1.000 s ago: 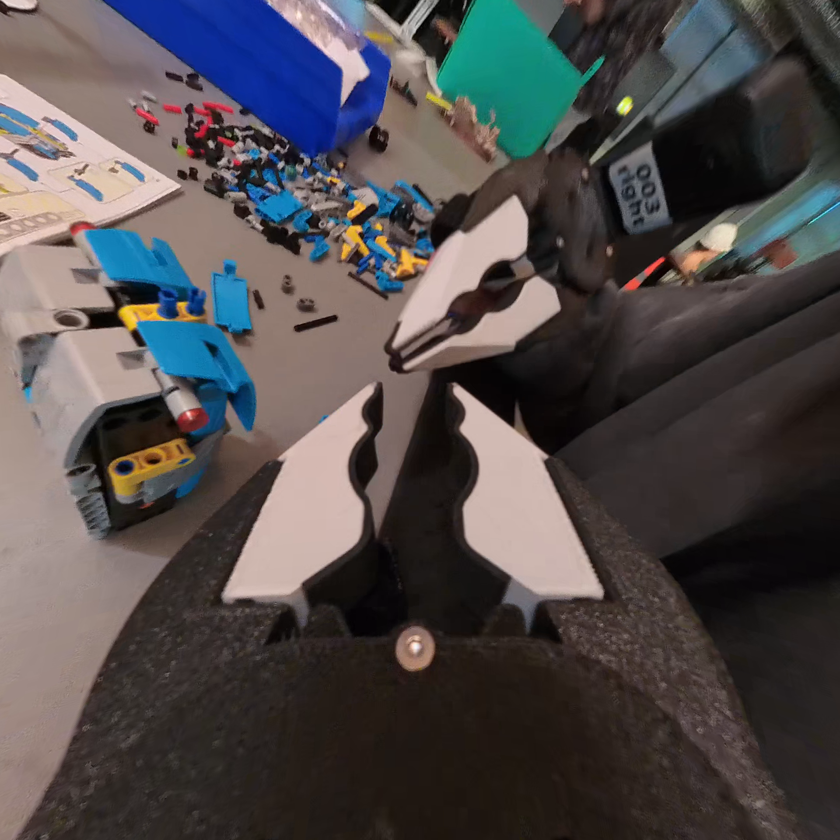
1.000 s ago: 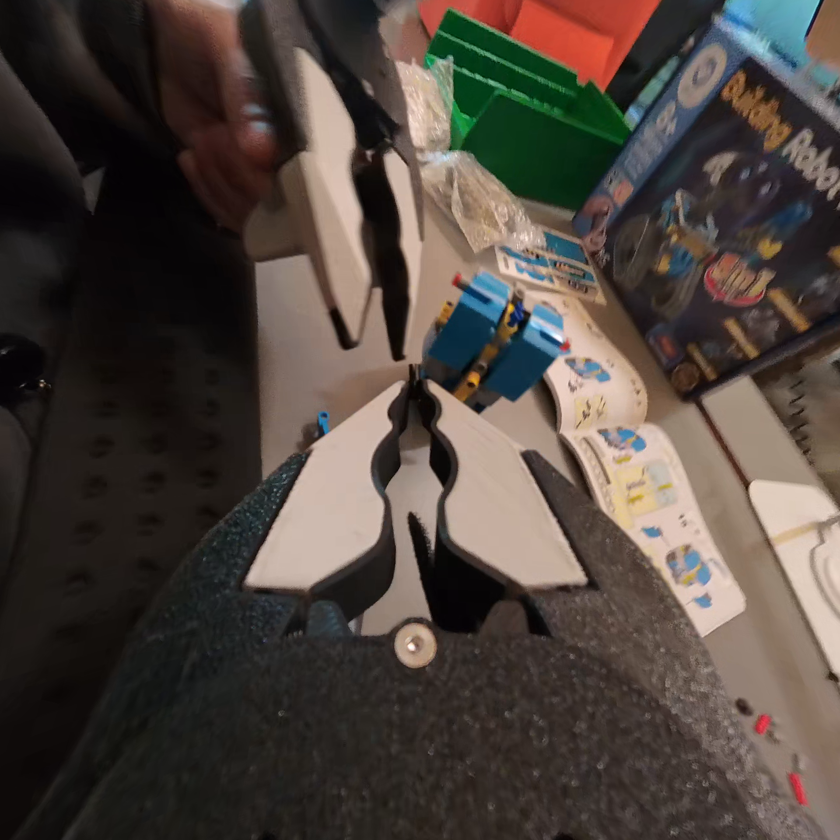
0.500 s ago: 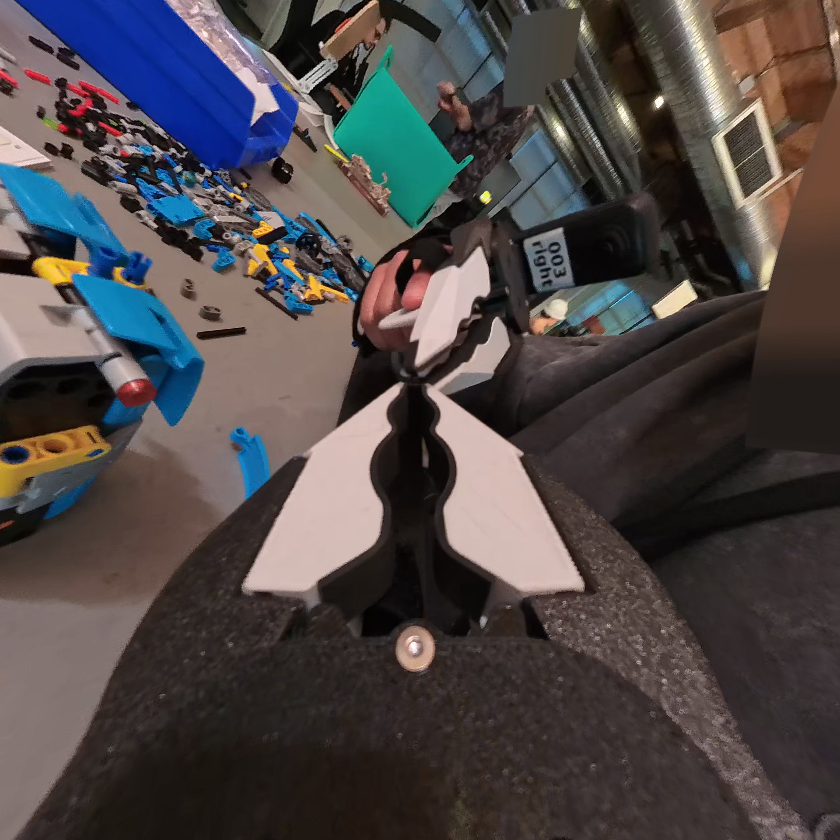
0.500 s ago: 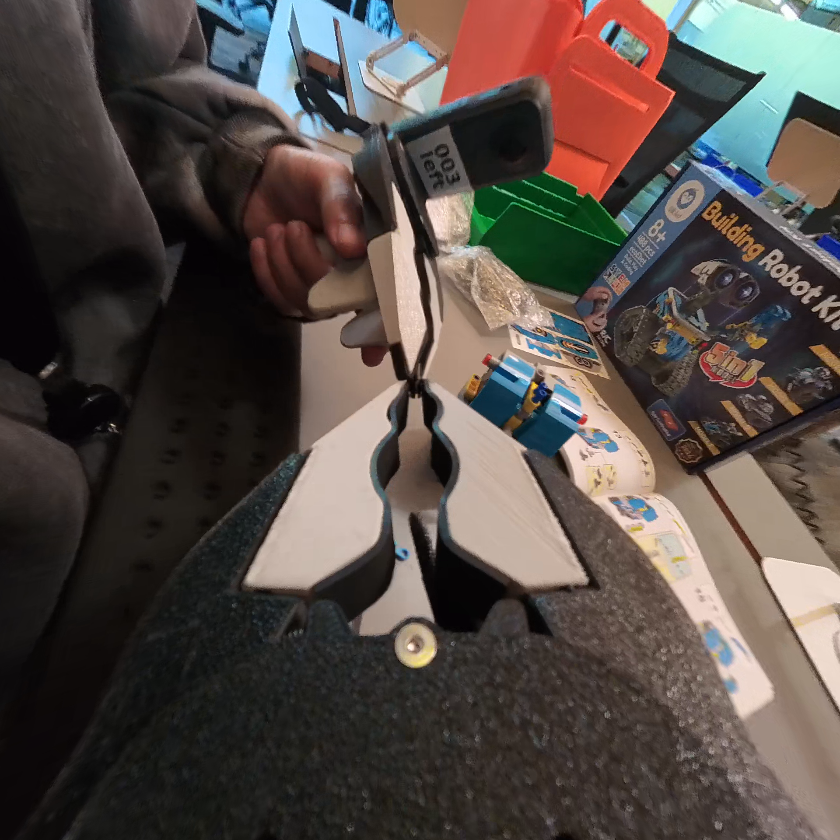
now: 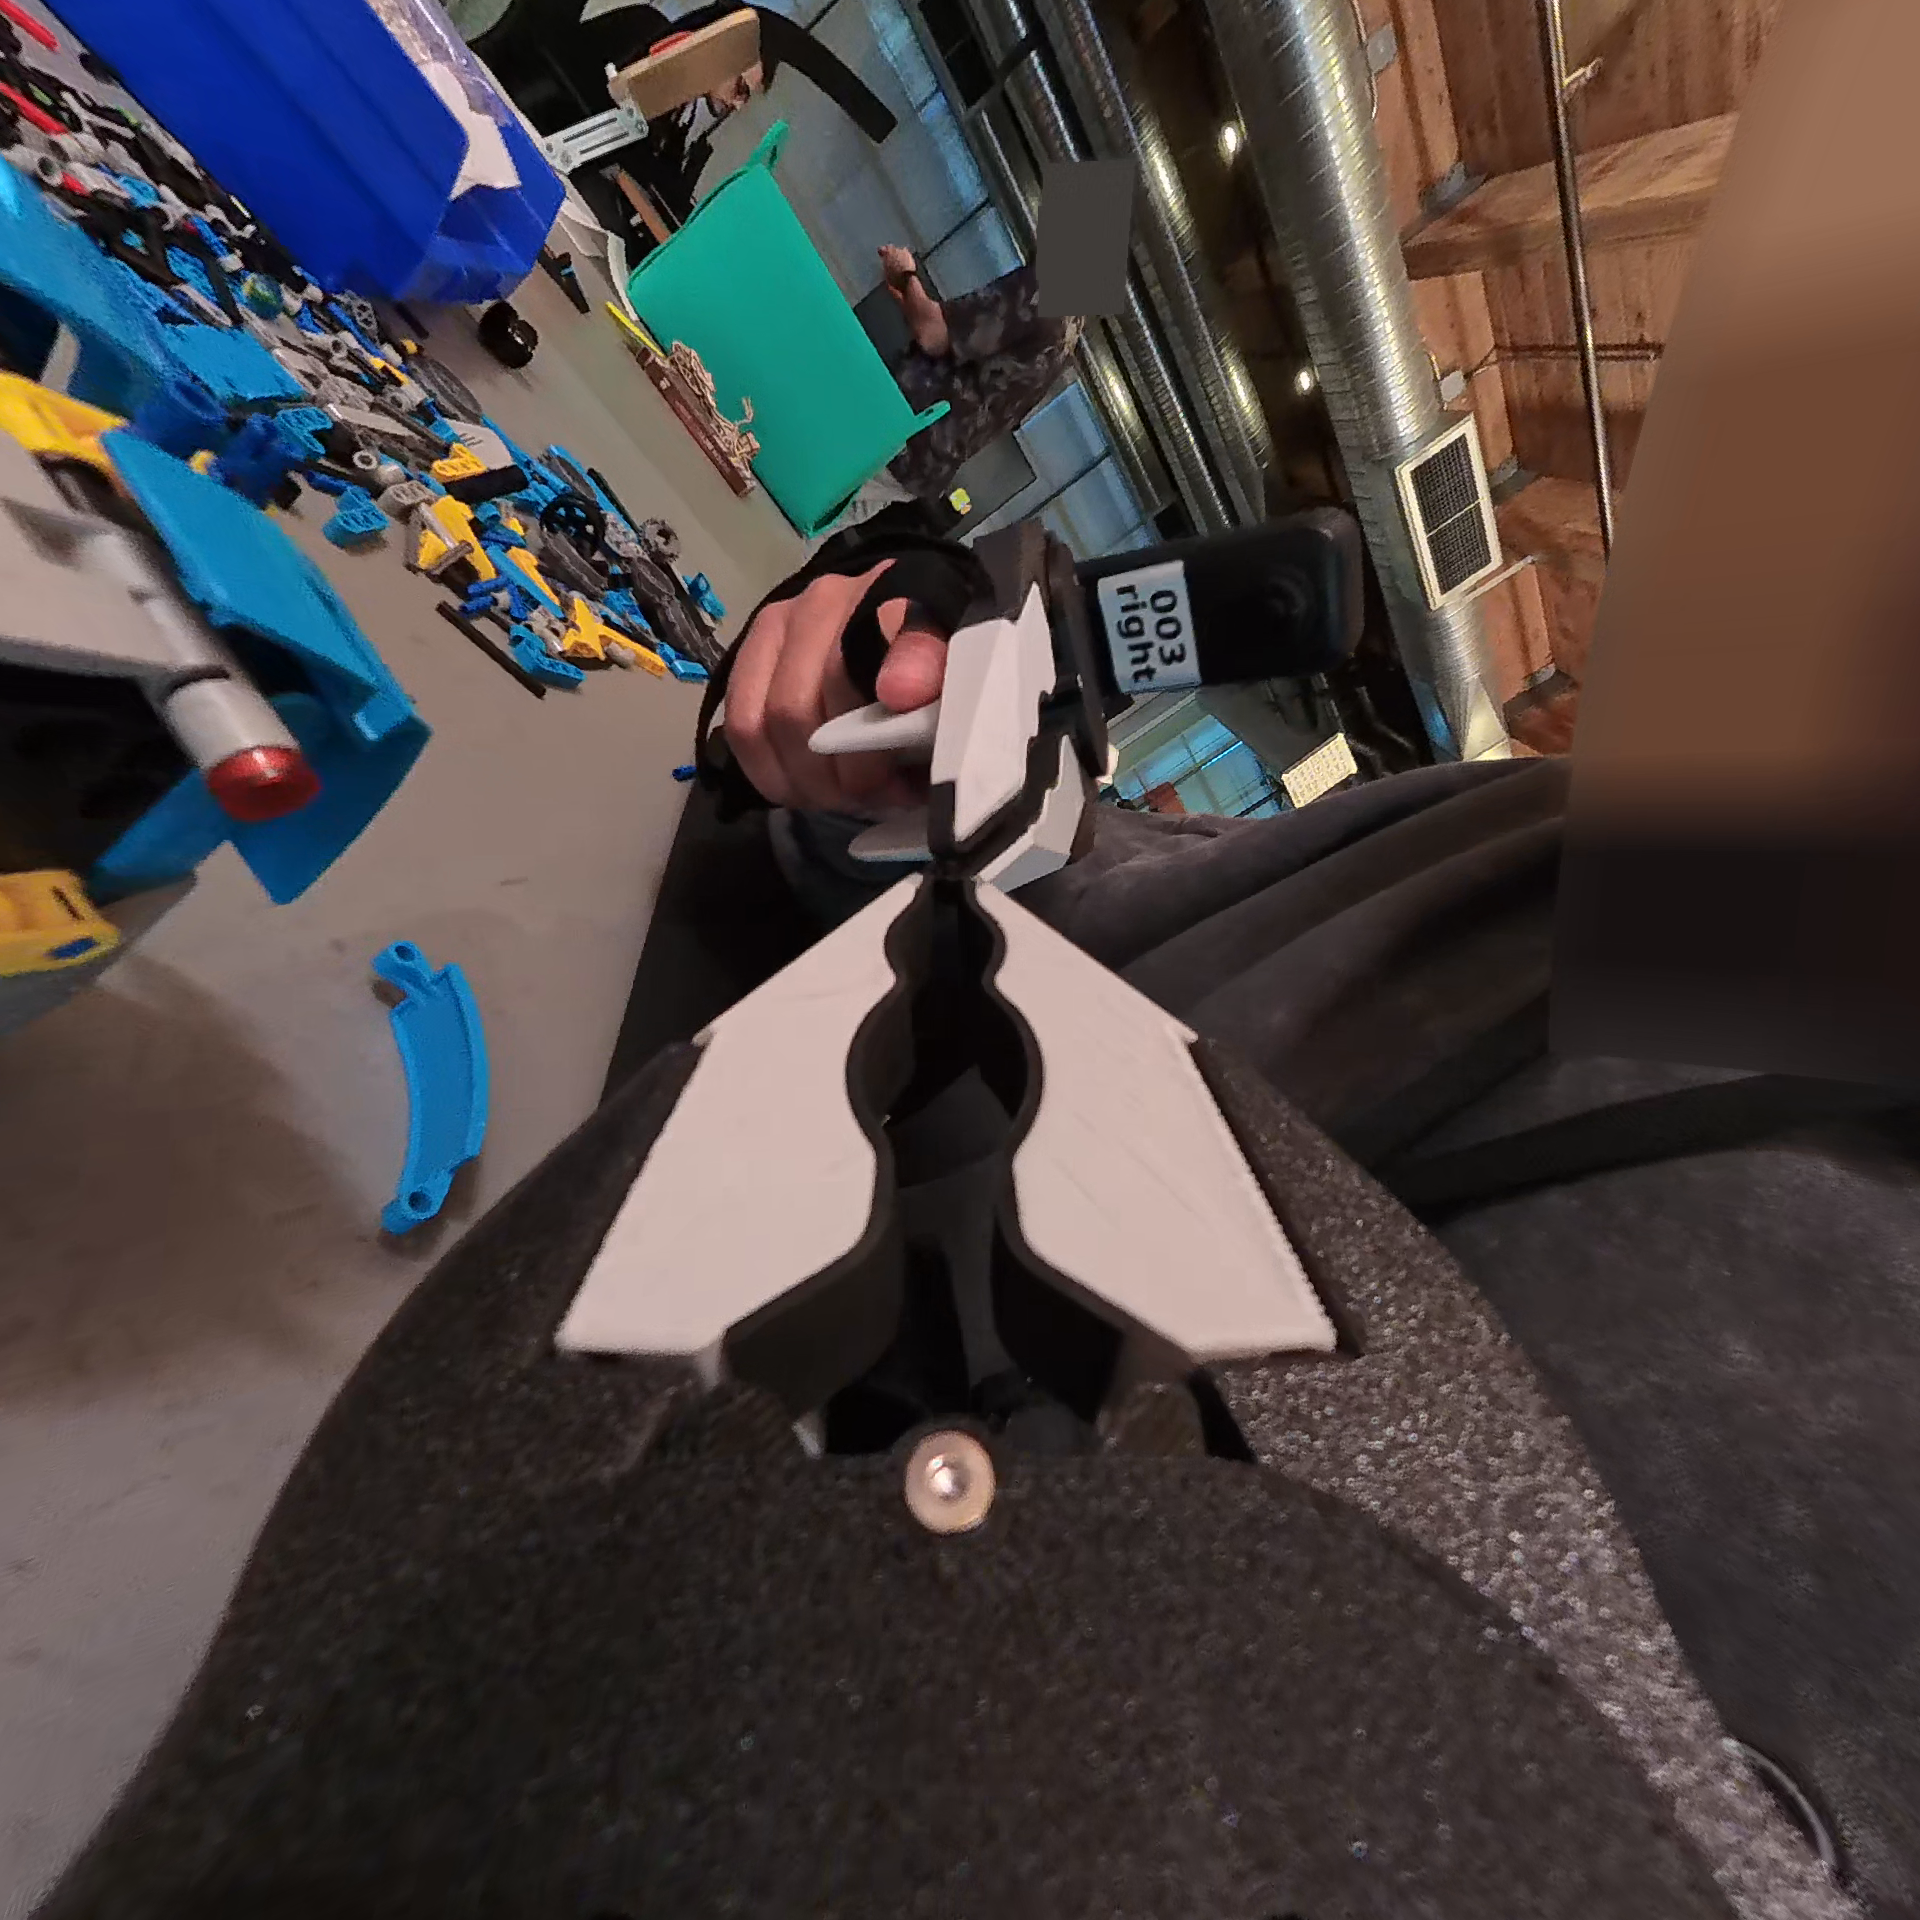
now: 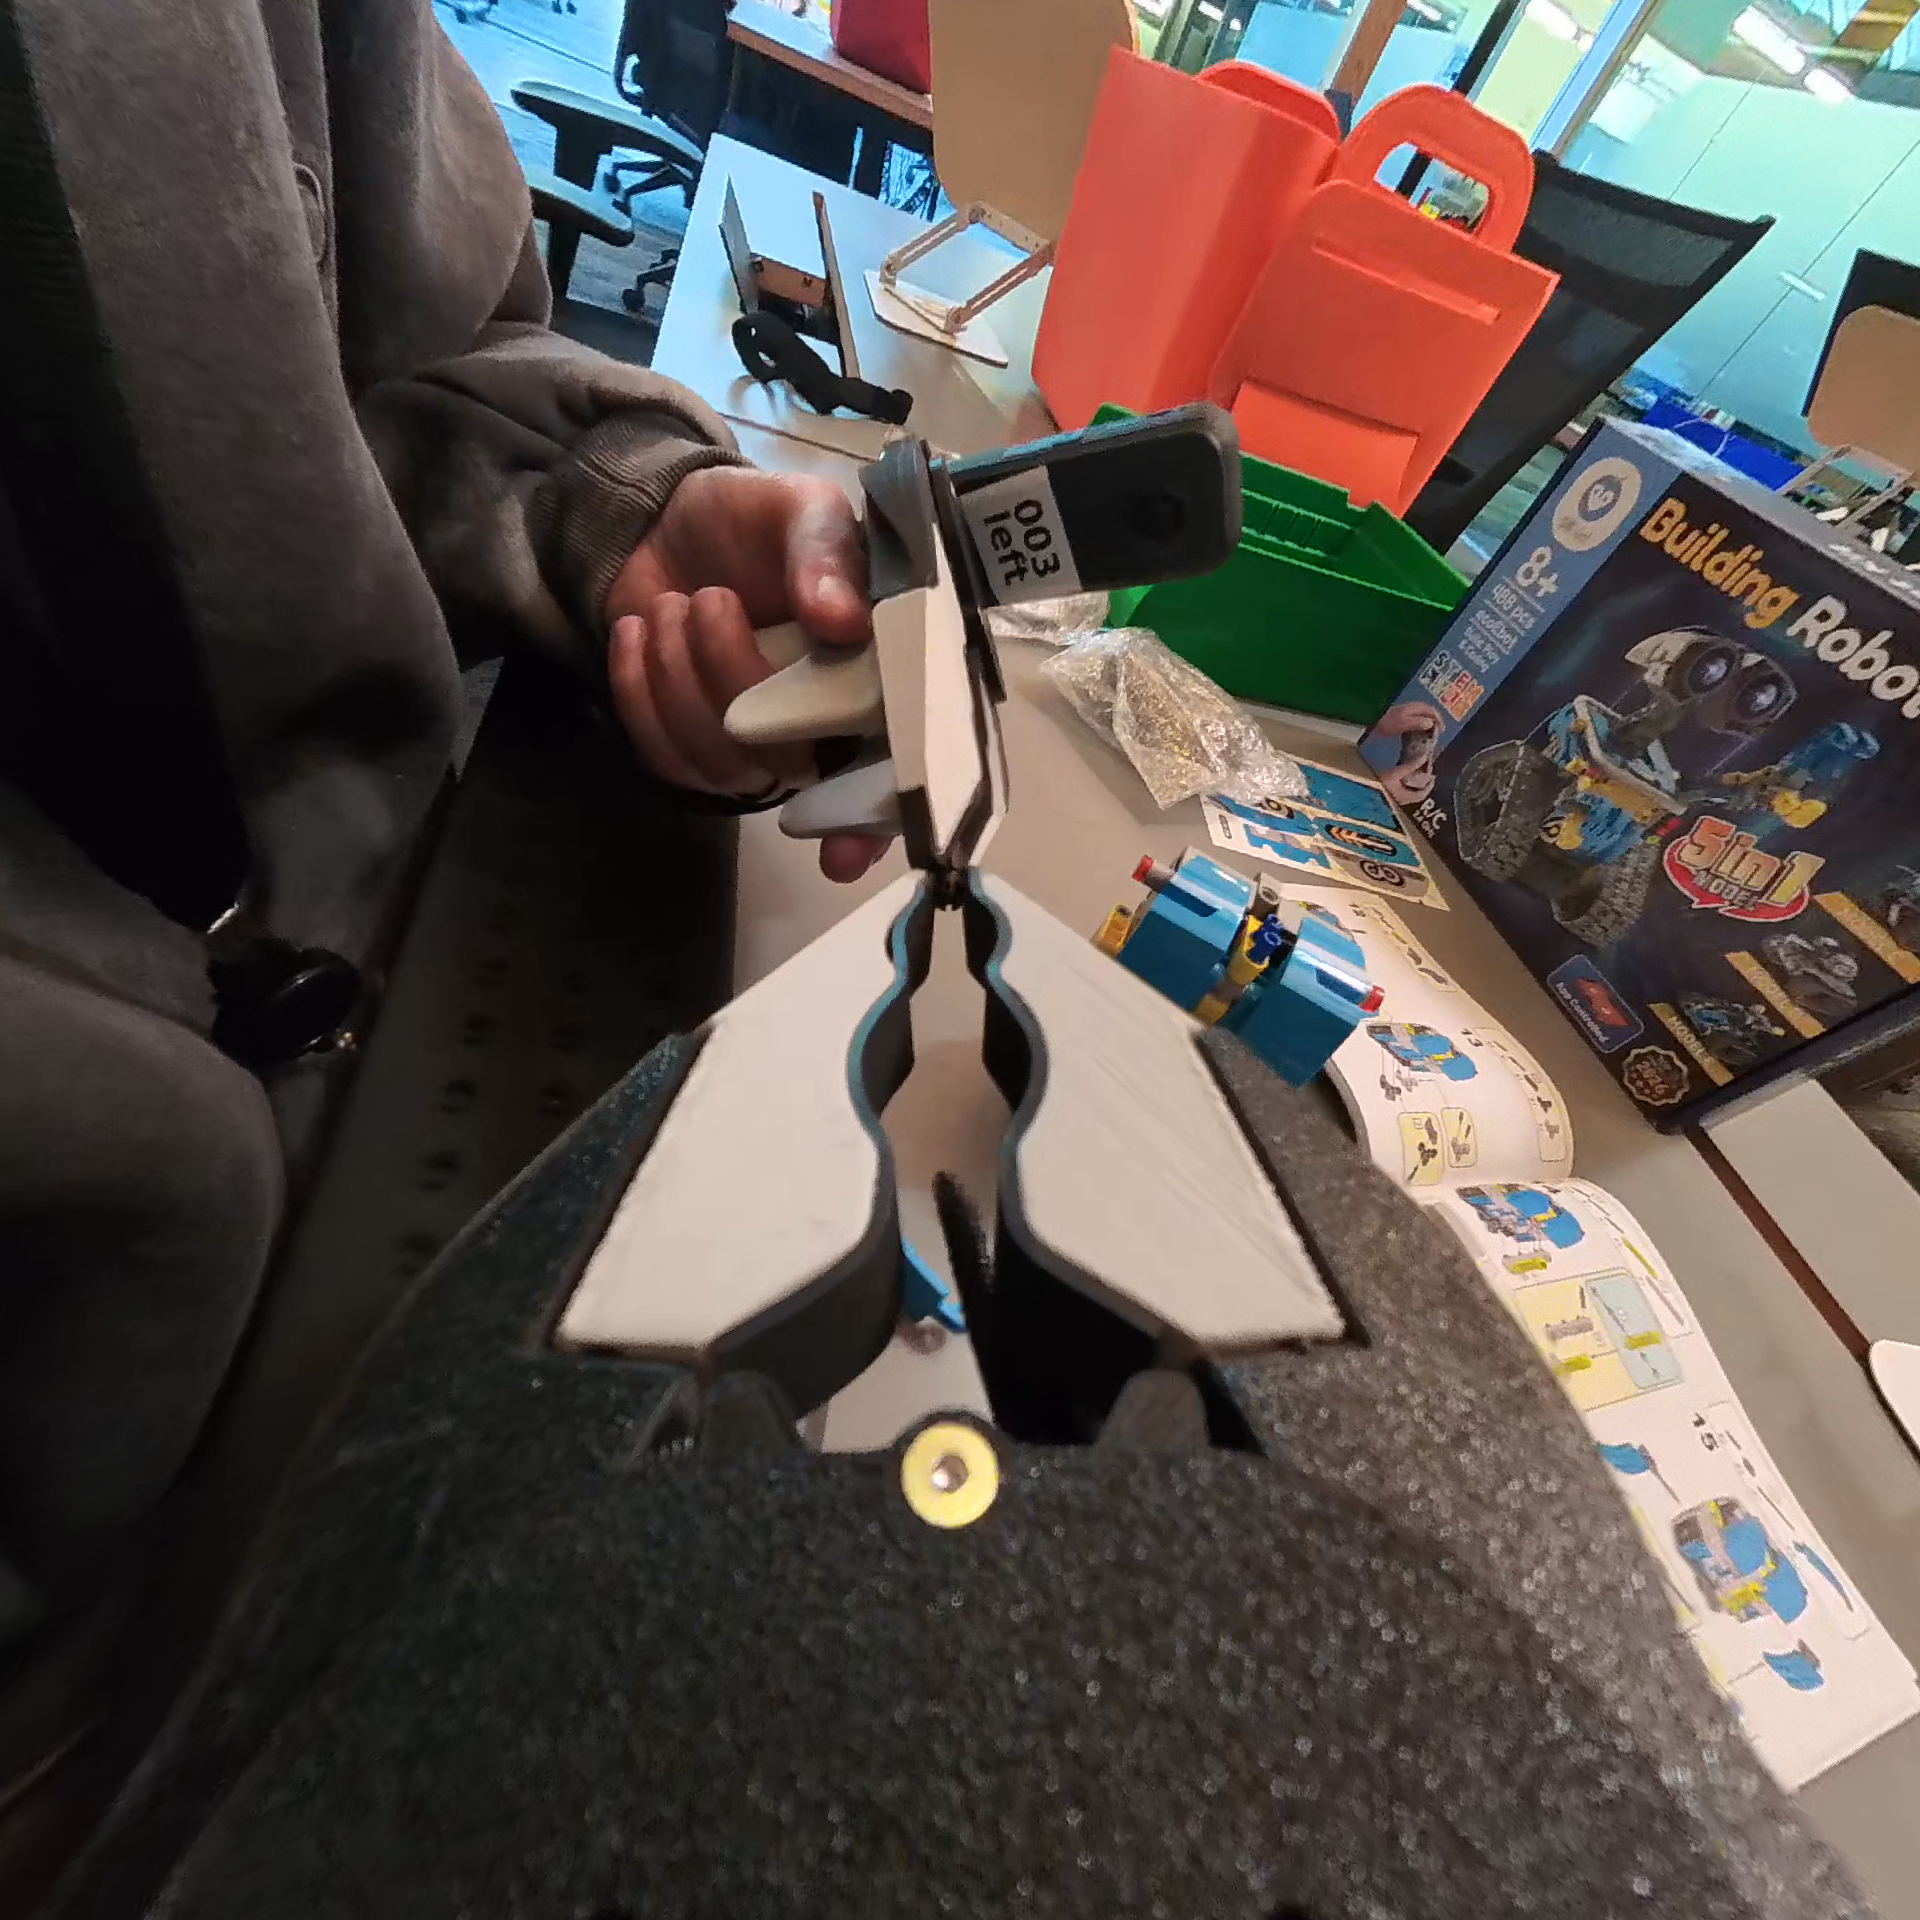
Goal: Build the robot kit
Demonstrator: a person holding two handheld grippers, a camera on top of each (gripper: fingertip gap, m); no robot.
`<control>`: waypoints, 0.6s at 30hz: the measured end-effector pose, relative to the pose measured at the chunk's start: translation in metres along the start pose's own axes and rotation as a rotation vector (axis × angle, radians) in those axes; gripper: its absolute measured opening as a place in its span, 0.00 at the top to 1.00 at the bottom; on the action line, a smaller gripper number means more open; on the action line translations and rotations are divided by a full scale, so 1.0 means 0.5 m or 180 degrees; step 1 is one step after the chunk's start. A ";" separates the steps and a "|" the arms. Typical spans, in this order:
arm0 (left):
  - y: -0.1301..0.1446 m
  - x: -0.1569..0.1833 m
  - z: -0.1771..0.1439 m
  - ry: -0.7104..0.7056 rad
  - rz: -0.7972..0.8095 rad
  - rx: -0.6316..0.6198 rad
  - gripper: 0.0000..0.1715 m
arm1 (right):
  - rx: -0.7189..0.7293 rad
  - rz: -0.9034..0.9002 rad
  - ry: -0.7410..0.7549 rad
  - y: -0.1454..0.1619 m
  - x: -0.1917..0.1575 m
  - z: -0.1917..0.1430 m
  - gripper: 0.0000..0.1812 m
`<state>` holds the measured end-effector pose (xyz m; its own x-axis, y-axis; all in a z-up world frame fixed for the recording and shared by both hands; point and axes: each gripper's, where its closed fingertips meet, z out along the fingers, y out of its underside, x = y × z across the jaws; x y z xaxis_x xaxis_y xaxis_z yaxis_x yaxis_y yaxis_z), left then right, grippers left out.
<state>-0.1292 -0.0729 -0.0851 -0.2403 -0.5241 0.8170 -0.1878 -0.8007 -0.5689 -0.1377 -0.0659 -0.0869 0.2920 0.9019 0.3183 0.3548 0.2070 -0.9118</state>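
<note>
Left wrist view shows our left gripper (image 5: 948, 883) closed, tip to tip with our closed right gripper (image 5: 961, 847); something tiny may sit between, we cannot tell. Only this view shows loose bricks (image 5: 499, 540); only the right view shows the kit box (image 6: 1683, 769) and booklet (image 6: 1621, 1382).
</note>
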 end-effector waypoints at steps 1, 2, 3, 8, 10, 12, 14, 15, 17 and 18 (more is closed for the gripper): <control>0.001 -0.002 0.000 0.0002 -0.0012 -0.0002 0.98 | -0.0019 -0.0011 -0.0008 0.002 -0.001 0.000 0.97; 0.001 -0.002 -0.001 0.0016 -0.0033 0.0008 0.99 | -0.0026 -0.0045 0.0018 0.003 0.000 0.001 0.97; 0.000 0.000 -0.001 0.0051 -0.0056 0.0016 0.99 | -0.0031 -0.0073 0.0062 0.005 0.002 0.001 0.96; 0.001 0.004 -0.003 0.0056 -0.0039 0.0005 0.99 | -0.0034 -0.0073 0.0032 0.005 -0.001 0.002 0.98; -0.001 0.003 -0.003 0.0037 -0.0035 0.0018 0.99 | -0.0024 -0.0067 0.0060 0.006 0.002 0.002 0.97; 0.000 0.000 -0.004 0.0022 -0.0033 0.0014 0.98 | -0.0029 -0.0042 0.0070 0.009 0.004 0.002 0.96; 0.000 -0.003 -0.004 0.0018 -0.0054 0.0023 0.98 | -0.0060 -0.0037 0.0048 0.013 0.002 0.004 0.98; 0.001 -0.003 -0.004 0.0032 -0.0067 0.0023 0.99 | -0.0060 -0.0038 0.0046 0.013 0.002 0.004 0.98; 0.001 -0.004 -0.005 0.0020 -0.0071 0.0021 0.98 | -0.0061 -0.0030 0.0038 0.013 0.001 0.004 0.98; 0.000 -0.005 -0.005 0.0000 -0.0059 0.0029 0.98 | -0.0057 -0.0029 0.0059 0.014 0.003 0.004 0.98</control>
<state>-0.1309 -0.0710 -0.0874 -0.2369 -0.5091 0.8275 -0.1836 -0.8129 -0.5527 -0.1366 -0.0624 -0.0934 0.3050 0.8928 0.3314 0.3732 0.2081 -0.9041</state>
